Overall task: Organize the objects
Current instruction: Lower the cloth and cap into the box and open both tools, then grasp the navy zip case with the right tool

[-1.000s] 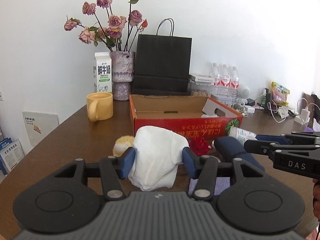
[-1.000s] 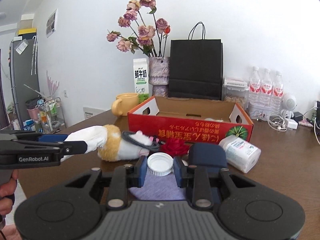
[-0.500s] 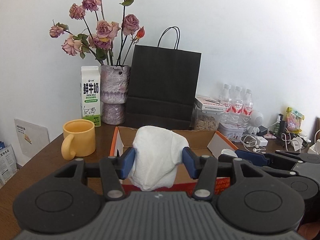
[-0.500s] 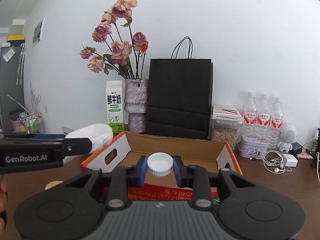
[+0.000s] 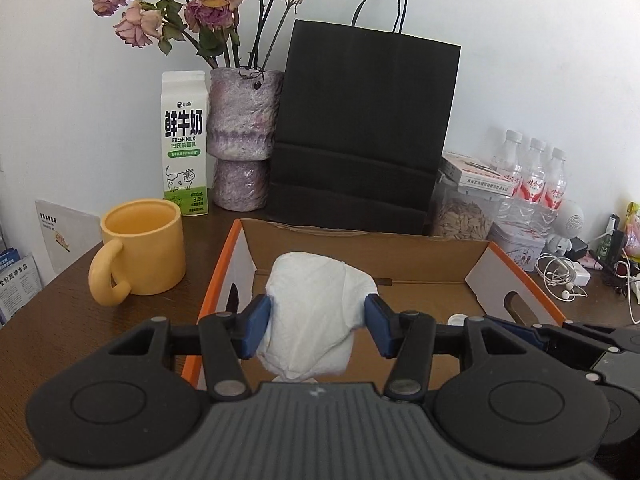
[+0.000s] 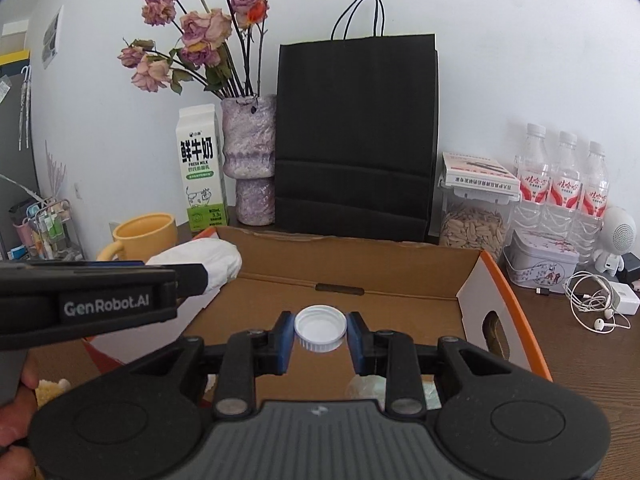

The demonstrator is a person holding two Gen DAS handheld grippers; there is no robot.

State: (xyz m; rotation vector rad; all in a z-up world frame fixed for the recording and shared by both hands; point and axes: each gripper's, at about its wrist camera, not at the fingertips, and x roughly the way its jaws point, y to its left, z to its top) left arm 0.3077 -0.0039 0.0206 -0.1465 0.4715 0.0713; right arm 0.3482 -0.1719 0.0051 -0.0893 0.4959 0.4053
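The left tongs point(image 5: 318, 322) hold a soft, crumpled white cloth bundle point(image 5: 316, 308) between their blue pads, over the near left part of an open cardboard box point(image 5: 360, 250); their jaws are easing apart, with the pads touching the cloth at both sides. The right tongs point(image 6: 320, 332) are clamped on a round white plastic cap point(image 6: 320, 326) with a ribbed edge, its hollow side up, held above the box's bare brown floor. The box is shallow, plain corrugated board inside with orange rims and white end flaps that have cut handle slots. It sits on a dark brown wooden worktop point(image 5: 60, 300). Left of it stands a matte yellow mug point(image 5: 142, 246) with a thick handle; behind are a white-and-green milk carton point(image 5: 185, 144), a rough mottled purple vase point(image 5: 244, 136) of dried pink roses, and a flat black paper bag point(image 5: 364, 128) with cord handles. To the right are 3 clear water bottles point(image 6: 564, 176), a clear container of seeds point(image 6: 472, 226), a tin and tangled white earphones point(image 6: 592, 300). The wall behind is plain white.
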